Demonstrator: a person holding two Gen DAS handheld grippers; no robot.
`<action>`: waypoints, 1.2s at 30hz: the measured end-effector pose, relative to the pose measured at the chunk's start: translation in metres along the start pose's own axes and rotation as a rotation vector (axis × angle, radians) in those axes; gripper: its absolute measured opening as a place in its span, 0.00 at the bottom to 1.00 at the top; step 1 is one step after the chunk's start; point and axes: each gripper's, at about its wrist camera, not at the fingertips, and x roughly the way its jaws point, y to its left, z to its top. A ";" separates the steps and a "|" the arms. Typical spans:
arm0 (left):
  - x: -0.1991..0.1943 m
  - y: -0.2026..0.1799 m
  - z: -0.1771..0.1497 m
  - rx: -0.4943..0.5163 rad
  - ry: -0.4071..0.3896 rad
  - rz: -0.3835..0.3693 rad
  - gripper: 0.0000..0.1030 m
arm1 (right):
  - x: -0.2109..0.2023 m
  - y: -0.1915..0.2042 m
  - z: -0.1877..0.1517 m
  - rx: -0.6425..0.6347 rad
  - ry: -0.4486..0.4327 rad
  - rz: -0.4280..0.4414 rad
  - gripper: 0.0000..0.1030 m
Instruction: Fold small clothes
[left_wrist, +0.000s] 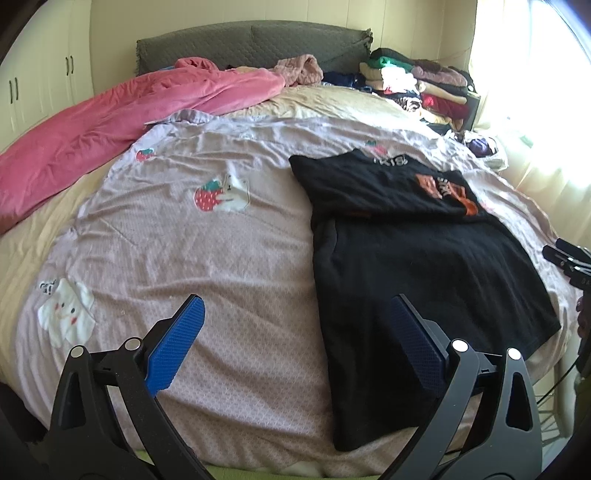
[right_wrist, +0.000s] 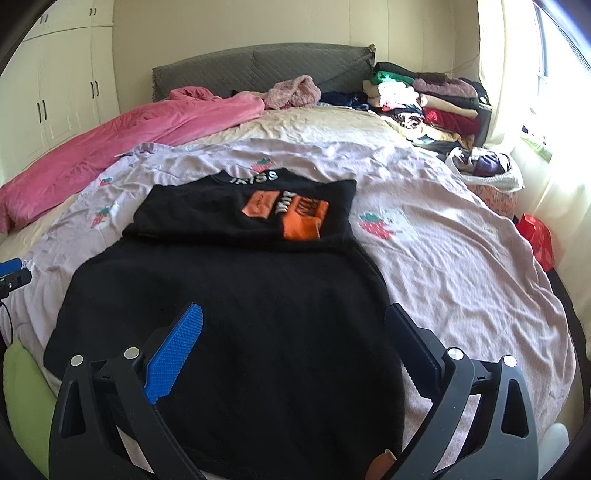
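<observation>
Black shirt (right_wrist: 229, 332) lay partly folded on the bed (right_wrist: 461, 258); soft, limp, light. Both grippers (left_wrist: 295, 332) (right_wrist: 295, 332) were spread wide, empty. Best pinch: near hem corners.

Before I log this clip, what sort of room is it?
Most likely a home bedroom: a bed with a grey padded headboard, a pink duvet pushed aside on it, white wardrobe doors along the wall, and stacks of folded clothes by the window.

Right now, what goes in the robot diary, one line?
left gripper open, empty | right gripper open, above shirt | shirt partly folded on bed
</observation>
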 end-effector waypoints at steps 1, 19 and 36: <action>0.001 0.000 -0.002 -0.001 0.006 -0.001 0.91 | 0.000 -0.001 -0.002 0.001 0.002 -0.001 0.96; 0.014 -0.003 -0.032 -0.006 0.088 -0.007 0.91 | 0.002 -0.013 -0.037 0.008 0.065 0.007 0.96; 0.029 -0.018 -0.051 -0.023 0.171 -0.129 0.85 | -0.009 -0.047 -0.072 0.030 0.113 -0.038 0.96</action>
